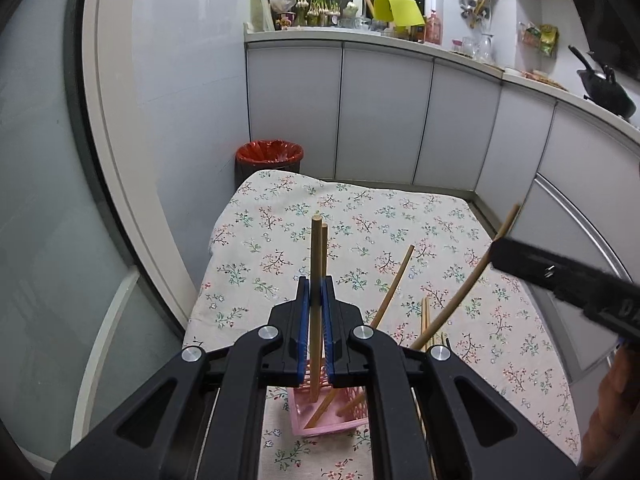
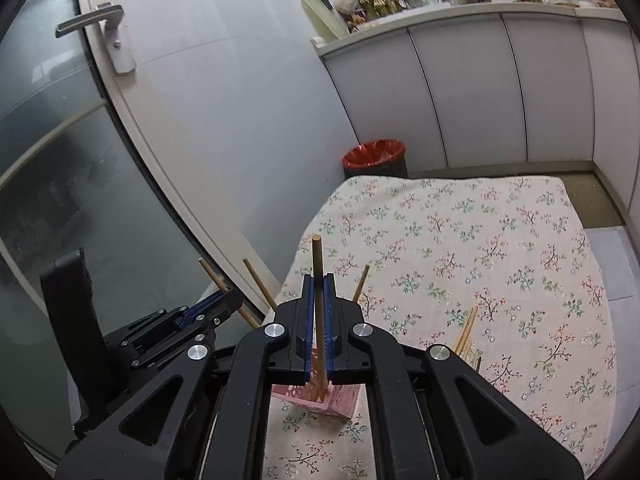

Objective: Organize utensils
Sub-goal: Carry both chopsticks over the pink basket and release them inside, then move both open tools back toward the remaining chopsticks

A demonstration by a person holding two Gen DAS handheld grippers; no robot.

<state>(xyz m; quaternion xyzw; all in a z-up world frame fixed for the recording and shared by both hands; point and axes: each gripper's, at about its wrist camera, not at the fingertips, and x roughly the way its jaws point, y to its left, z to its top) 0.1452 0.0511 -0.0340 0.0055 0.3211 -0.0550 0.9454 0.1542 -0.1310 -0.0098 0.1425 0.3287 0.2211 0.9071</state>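
Your left gripper (image 1: 316, 300) clamps a chopstick pair (image 1: 318, 264) and your right gripper (image 2: 319, 300) grips a single chopstick (image 2: 318, 280), both over the pink holder (image 1: 320, 420). You look mid-insertion; next, lower them straight in. Loose chopsticks (image 2: 466, 332) wait farther on the tablecloth (image 2: 480, 240).

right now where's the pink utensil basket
The pink basket sits on the near end of the floral tablecloth, directly under both grippers; in the right wrist view it shows below the right gripper, with loose chopsticks lying to its right.
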